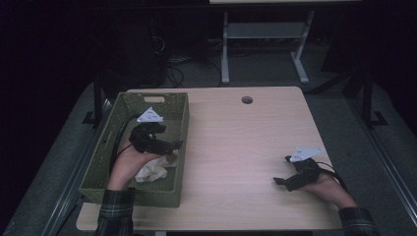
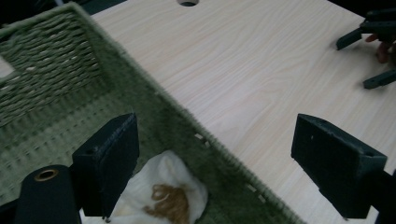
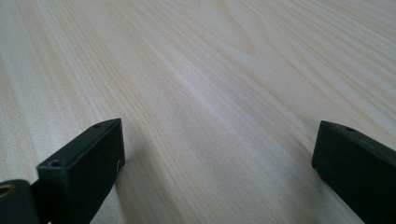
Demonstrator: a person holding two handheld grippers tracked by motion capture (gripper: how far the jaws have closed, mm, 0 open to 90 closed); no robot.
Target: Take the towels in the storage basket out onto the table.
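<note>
White cloth (image 2: 161, 196), crumpled, with a brown patch on it, lies on the floor of the green woven basket (image 2: 56, 70), in the near corner against the basket's right-hand wall. In the high view the cloth (image 1: 152, 169) sits just below and right of the left hand (image 1: 129, 162).

Left gripper (image 2: 224, 163): fingers wide open, holding nothing. They straddle the basket wall: one finger (image 2: 108, 163) is inside the basket just left of the cloth, the other (image 2: 336, 163) is out over the bare worktop (image 2: 261, 74). Cloth is below and between the fingers, closer to the inside one. Can't tell whether that finger touches the cloth. In the high view the left gripper (image 1: 169, 145) hangs over the basket's right side, with its grey plate on top.

Basket (image 1: 105, 162) is at the left edge of the worktop (image 1: 236, 147), long side running away from the person.

Right gripper (image 3: 219, 172): fingers wide open, empty, with only bare wood grain between and ahead of them. In the high view the right gripper (image 1: 282, 182) is low at the near right of the worktop, well apart from basket and cloth, fingers pointing left. Right hand (image 1: 328, 186) rests on the worktop behind it. The left gripper view shows the right gripper's fingers (image 2: 348, 39) far off at top right, spread.

Round hole (image 1: 247, 100) in the worktop at the far edge, well beyond both sets of fingers.
</note>
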